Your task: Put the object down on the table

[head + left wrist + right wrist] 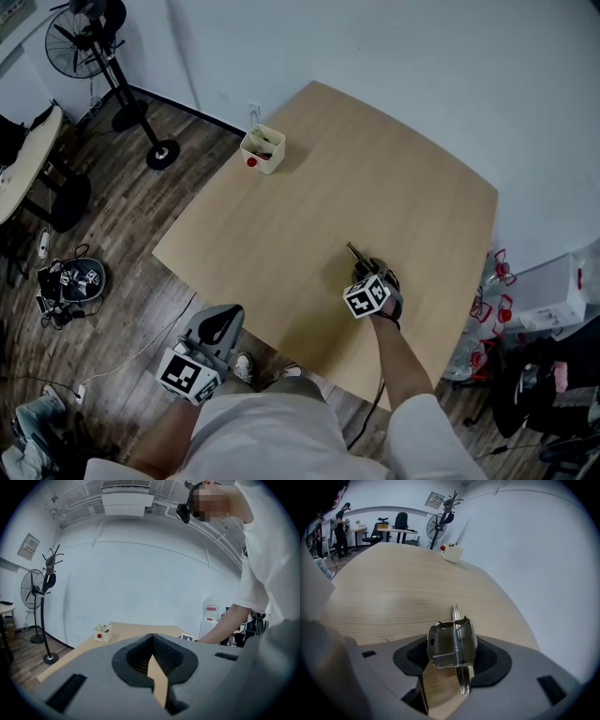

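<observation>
A shiny metal spring clip (449, 645) stands between the jaws of my right gripper (452, 660), which is shut on it. Its long flat tips (455, 613) point away and down toward the light wooden table (309, 187). In the head view the right gripper (367, 274) is low over the table's near right part, and the clip's dark tip (355, 251) sticks out ahead of it, at or just above the wood. My left gripper (221, 324) hangs off the table's near edge; its jaws (151, 639) meet at the tips with nothing between them.
A small white box (263, 148) with a red dot stands near the table's far left edge. A standing fan (94, 47) and floor clutter (70, 286) are to the left. Bottles and bags (492, 309) crowd the right side.
</observation>
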Demonstrator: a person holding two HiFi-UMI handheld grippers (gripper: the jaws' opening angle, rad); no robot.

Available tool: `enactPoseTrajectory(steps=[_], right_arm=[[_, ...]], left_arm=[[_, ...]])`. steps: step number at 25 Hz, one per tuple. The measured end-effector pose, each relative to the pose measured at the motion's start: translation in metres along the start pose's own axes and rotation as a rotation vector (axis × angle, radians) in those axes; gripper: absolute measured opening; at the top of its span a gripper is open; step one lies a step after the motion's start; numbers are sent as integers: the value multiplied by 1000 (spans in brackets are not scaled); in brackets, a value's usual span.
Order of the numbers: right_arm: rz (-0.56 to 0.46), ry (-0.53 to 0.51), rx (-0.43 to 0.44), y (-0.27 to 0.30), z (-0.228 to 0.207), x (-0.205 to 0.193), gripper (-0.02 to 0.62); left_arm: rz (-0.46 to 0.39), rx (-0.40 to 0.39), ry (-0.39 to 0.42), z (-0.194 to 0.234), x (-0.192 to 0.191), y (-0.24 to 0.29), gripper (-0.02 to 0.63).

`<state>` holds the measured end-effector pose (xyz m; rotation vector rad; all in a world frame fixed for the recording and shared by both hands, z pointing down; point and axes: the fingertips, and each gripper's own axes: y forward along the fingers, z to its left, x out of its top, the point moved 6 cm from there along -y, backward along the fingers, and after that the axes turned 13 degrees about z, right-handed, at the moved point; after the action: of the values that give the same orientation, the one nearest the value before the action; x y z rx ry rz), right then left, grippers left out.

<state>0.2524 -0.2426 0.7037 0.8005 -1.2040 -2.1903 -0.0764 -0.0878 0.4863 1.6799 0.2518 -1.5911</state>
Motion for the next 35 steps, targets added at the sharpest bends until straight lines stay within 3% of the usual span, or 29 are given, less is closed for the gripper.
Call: enactPoseTrajectory(steps=[9,22,27,35], right_arm=[[1,64,146,-6,9,-2,255],[27,51,155,-4,7,-3,273],[41,112,195,-3,2,-7,284],[50,150,189,-11,3,-12,288]], left_arm=[[-8,-26,-9,-3,-2,-2,5],[-5,-19,-38,3,-11,-14,5],[-6,-9,-51,4,-15,-21,5],[-15,-10,-64,6,-18,-28,5]])
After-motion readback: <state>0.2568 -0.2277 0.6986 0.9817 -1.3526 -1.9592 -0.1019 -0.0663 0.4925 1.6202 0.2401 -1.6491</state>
